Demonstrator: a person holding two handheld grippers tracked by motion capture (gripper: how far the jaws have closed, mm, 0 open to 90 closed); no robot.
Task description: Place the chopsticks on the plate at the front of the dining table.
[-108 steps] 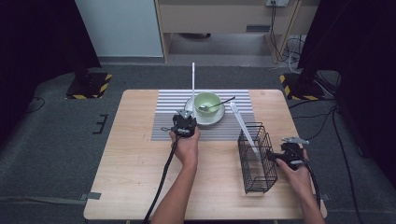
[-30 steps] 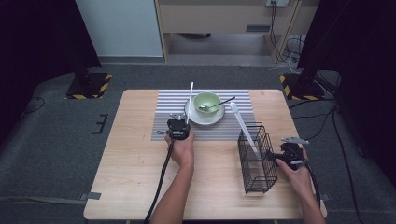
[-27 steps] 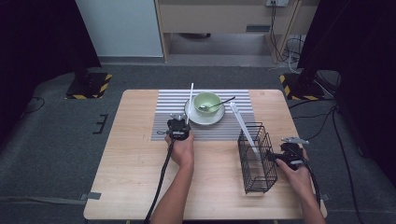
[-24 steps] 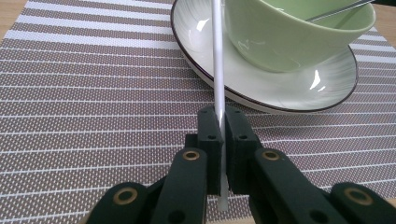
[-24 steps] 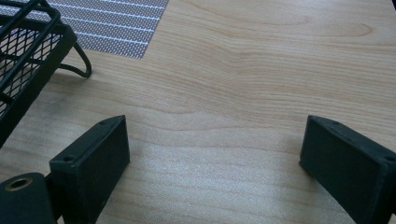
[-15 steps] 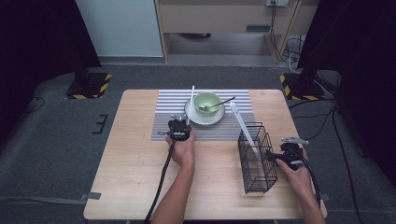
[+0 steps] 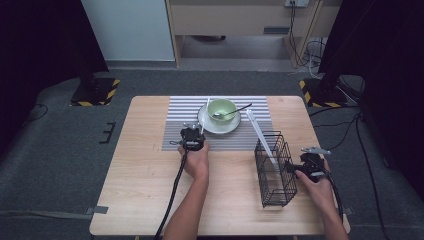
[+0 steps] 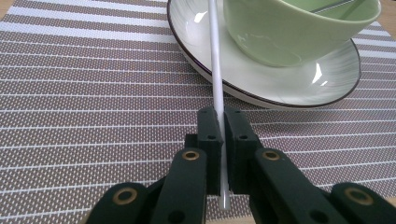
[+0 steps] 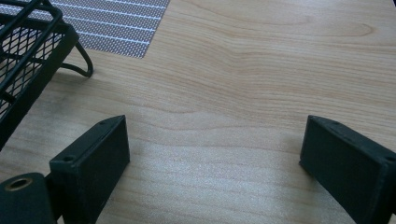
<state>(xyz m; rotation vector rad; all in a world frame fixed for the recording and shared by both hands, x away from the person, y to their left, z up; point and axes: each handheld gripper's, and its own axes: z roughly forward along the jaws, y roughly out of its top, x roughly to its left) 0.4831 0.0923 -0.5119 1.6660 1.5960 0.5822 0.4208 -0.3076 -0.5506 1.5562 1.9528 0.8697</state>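
Note:
My left gripper (image 7: 193,132) rests low on the striped placemat (image 7: 177,131), just left of the white plate (image 7: 218,125). In the left gripper view its jaws (image 8: 223,119) are shut on a thin white stick (image 8: 216,88), which runs forward along the plate's rim (image 8: 233,88) beside the green bowl (image 8: 299,32). A spoon (image 7: 234,111) lies in the bowl (image 7: 221,108). My right gripper (image 7: 306,160) sits on the table right of the black wire basket (image 7: 274,170). It stands open (image 9: 215,140) over bare wood. A second white stick (image 7: 259,131) leans out of the basket.
The basket's corner and foot (image 9: 32,51) stand close at the left in the right gripper view, with the placemat's corner (image 9: 126,23) behind. Bare wooden tabletop (image 7: 145,190) spreads at the front left. Dark stands and cables surround the table.
Since the earliest frame the white stick in my left gripper has tipped down toward the mat and the hand has drawn slightly nearer. Over the last second nothing moved.

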